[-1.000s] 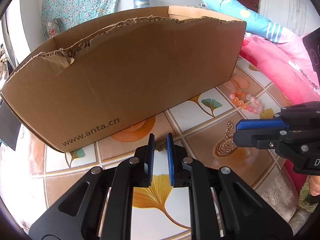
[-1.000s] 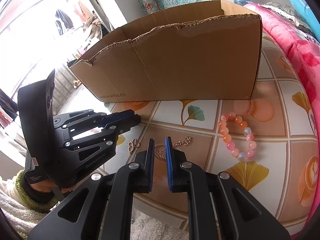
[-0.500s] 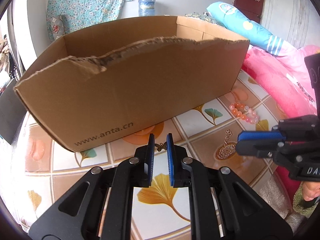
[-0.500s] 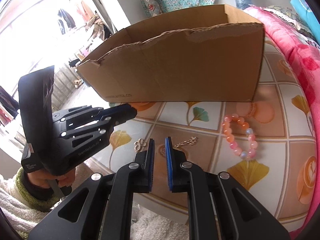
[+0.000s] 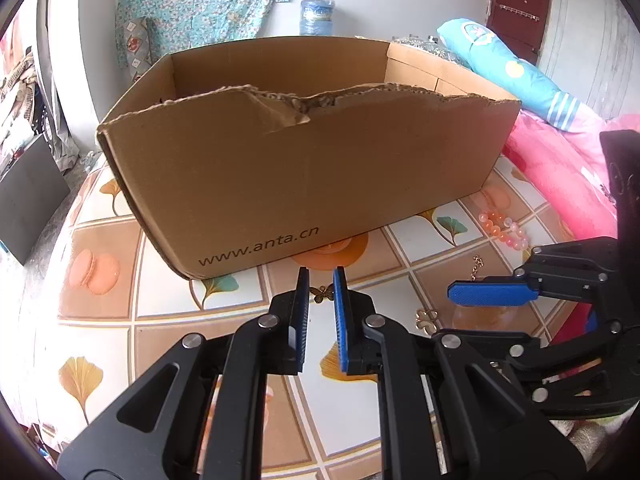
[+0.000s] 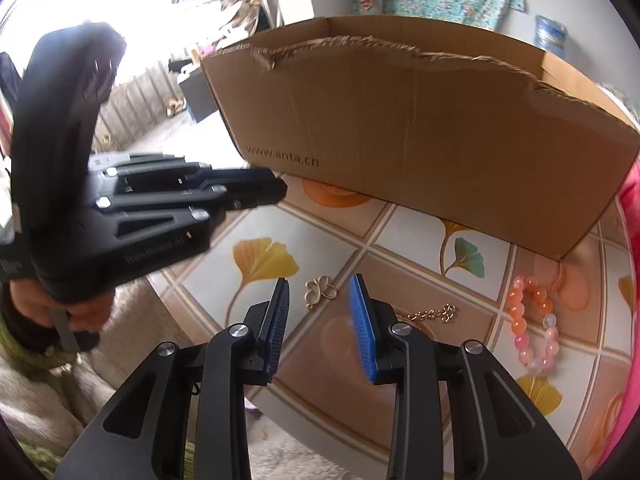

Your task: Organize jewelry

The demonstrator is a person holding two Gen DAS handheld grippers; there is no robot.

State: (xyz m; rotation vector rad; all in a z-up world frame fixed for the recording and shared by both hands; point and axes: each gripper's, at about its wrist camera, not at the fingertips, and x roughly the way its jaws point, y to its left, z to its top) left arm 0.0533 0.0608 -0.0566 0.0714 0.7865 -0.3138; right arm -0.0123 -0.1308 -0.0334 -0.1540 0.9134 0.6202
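Right tongs (image 6: pixel 319 286): jaws opening, nothing between them; gold clover charm (image 6: pixel 320 291) lies just ahead on the worktop (image 6: pixel 400 236), in line with the gap. Left tongs (image 5: pixel 321 286): nearly closed on a butterfly charm (image 5: pixel 322 293), farther off.

**Item count, both wrist views**

Cardboard box (image 5: pixel 304 184): 1, torn along its top edge.
Bead bracelet (image 6: pixel 534 320): 1, pink and orange beads.
Gold clover-shaped charm (image 6: pixel 320 291): 1, lying loose on the patterned surface (image 6: pixel 404 236).
Small butterfly charm (image 5: pixel 322 293): 1, seen between the left pads.
Gold chain piece (image 6: pixel 432 314): 1; the end nearest the right hand-held gripper is hidden.
Hand-held grippers: 2, left hand-held gripper (image 5: pixel 321 280) and right hand-held gripper (image 6: pixel 319 283).
Loose jewelry items in total: 4.
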